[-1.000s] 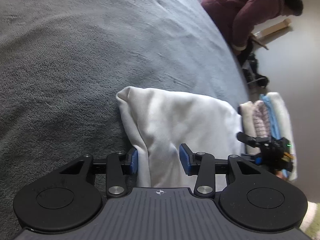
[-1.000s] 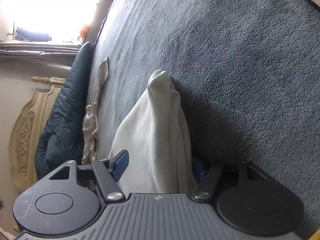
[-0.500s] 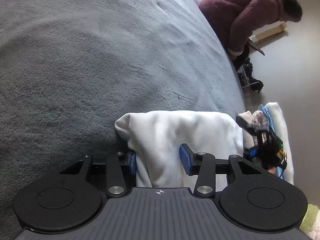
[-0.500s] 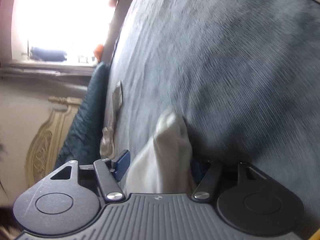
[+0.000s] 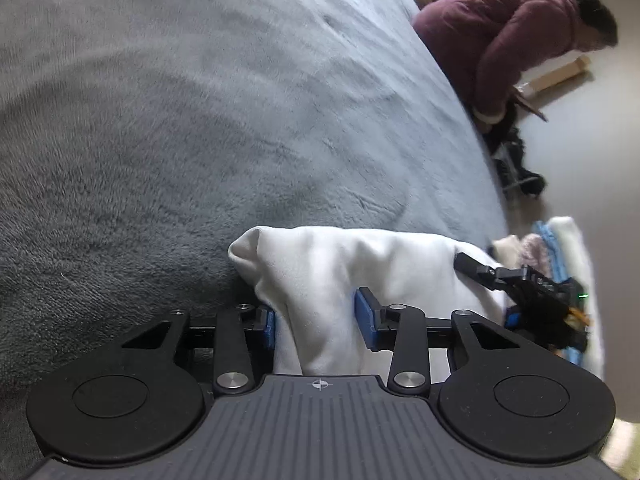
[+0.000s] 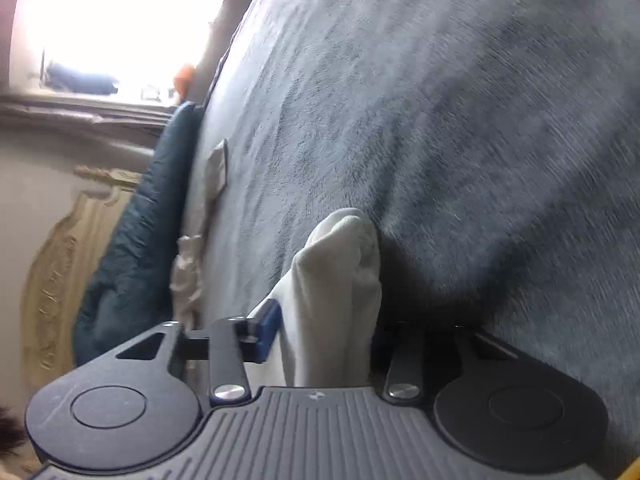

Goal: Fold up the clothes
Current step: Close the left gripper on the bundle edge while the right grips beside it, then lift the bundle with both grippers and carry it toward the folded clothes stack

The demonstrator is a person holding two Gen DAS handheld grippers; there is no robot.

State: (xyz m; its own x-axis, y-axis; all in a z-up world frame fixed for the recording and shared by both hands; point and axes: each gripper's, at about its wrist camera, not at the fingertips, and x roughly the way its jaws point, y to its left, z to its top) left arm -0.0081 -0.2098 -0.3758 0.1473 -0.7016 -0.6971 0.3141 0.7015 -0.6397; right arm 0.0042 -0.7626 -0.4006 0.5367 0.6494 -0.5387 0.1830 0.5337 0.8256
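Note:
A folded white garment (image 5: pixel 360 268) lies on the grey plush bed cover (image 5: pixel 200 120). My left gripper (image 5: pixel 316 324) is shut on its near left edge, with the cloth bunched between the blue pads (image 5: pixel 366 322). In the right wrist view the same white garment (image 6: pixel 336 292) stands up as a thick fold between the pads, and my right gripper (image 6: pixel 324 332) is shut on it. The right gripper also shows in the left wrist view (image 5: pixel 532 300), at the garment's right end.
A stack of folded clothes (image 5: pixel 560 248) lies beyond the bed's right edge. A person in a maroon jacket (image 5: pixel 508 40) crouches on the floor. A dark blue quilt (image 6: pixel 136 240), a small white cloth (image 6: pixel 188 276) and a carved headboard (image 6: pixel 60 264) lie at the bed's left end.
Both grippers have drawn the white garment toward me across the cover. Less of it shows ahead of the fingers, and more grey cover shows beyond it. Both grips have held.

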